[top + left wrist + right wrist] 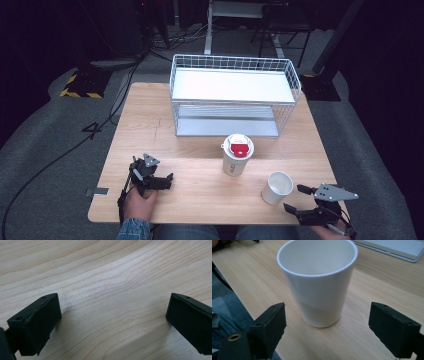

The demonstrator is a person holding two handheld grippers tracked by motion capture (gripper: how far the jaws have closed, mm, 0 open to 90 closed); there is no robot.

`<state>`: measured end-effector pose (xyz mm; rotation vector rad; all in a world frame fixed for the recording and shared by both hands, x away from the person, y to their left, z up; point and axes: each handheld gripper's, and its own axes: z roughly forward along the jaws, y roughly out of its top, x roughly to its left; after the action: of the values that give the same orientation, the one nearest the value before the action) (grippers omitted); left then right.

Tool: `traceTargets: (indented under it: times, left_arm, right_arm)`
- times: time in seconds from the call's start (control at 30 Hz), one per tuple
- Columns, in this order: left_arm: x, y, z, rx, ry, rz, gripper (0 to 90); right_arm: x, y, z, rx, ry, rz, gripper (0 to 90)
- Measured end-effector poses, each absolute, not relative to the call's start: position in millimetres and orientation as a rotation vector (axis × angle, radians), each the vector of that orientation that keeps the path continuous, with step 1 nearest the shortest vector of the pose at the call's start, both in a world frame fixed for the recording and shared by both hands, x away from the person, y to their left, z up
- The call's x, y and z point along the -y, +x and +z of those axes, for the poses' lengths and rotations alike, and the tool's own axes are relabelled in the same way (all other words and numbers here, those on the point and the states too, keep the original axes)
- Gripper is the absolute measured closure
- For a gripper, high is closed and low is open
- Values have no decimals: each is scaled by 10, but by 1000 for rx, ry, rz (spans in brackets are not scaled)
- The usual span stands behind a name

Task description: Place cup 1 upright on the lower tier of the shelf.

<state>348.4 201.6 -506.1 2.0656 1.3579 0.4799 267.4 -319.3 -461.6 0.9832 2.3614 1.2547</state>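
An open white cup [278, 187] [319, 282] stands upright near the table's front right. My right gripper [296, 198] [328, 316] is open just to the right of it, low over the front edge. Its jaws stand on either side of the cup's base without touching, the cup a little ahead of them. A taller white paper cup with a red-topped lid [237, 153] stands in the middle of the table. My left gripper [161, 181] [112, 317] rests at the front left, held by a hand, its jaws wide open over bare wood with nothing between them.
A white wire basket shelf [235, 97] with two levels stands at the back of the wooden table [200, 200]. The table's front edge runs just under both grippers. Dark floor with cables surrounds the table.
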Motion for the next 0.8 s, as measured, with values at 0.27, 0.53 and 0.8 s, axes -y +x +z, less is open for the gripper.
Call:
traceTargets:
  times: [0.27,0.53,0.8]
  left_arm:
    - [-2016,3484,-5061,-1357,2066,480,5]
    - [-2016,3483,-5061,-1358,2066,480,5]
    - [-2016,3483,-5061,-1358,2066,480,5]
  right_arm:
    - [3050,2750,-4722,-2377,967,1259,150]
    - [2938,2843,-4800,-2376,981,1238,151]
    - [2843,2907,-4864,-2390,986,1244,154]
